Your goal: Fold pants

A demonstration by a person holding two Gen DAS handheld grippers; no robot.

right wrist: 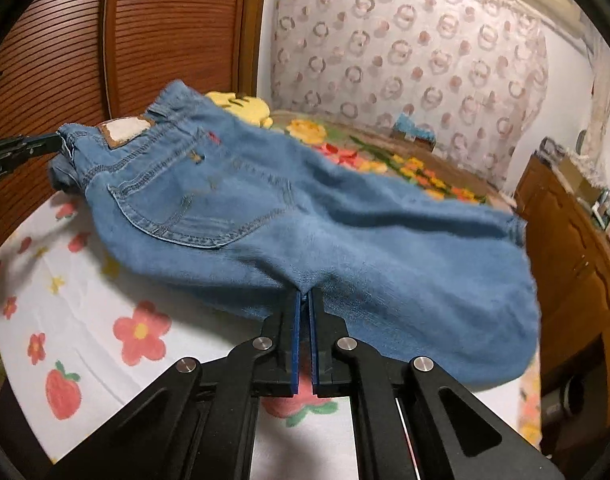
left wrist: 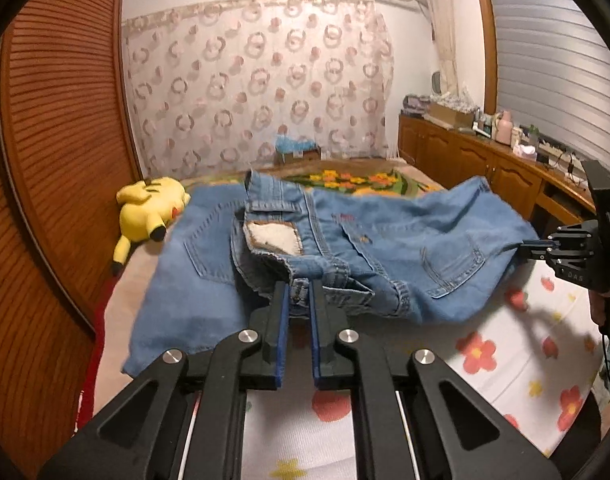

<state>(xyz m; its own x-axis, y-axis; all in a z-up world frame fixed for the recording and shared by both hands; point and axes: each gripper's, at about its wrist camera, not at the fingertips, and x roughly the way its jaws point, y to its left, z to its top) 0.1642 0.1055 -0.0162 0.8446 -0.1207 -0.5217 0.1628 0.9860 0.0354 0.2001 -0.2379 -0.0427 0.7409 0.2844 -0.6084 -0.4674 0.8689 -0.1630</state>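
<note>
The blue denim pants (left wrist: 385, 240) hang lifted above the flowered sheet, back pockets and a white waist patch (left wrist: 275, 238) facing up. My left gripper (left wrist: 299, 288) is shut on the waistband. In the left wrist view my right gripper (left wrist: 523, 246) is shut on the fabric's far right edge. In the right wrist view my right gripper (right wrist: 304, 294) pinches the lower edge of the pants (right wrist: 305, 216), and my left gripper (right wrist: 53, 142) holds the waistband at the far left.
A white sheet with red flowers (left wrist: 505, 360) covers the bed. A yellow plush toy (left wrist: 149, 208) lies at the left by the wooden louvred doors (left wrist: 57, 120). A wooden cabinet (left wrist: 485, 160) with clutter runs along the right.
</note>
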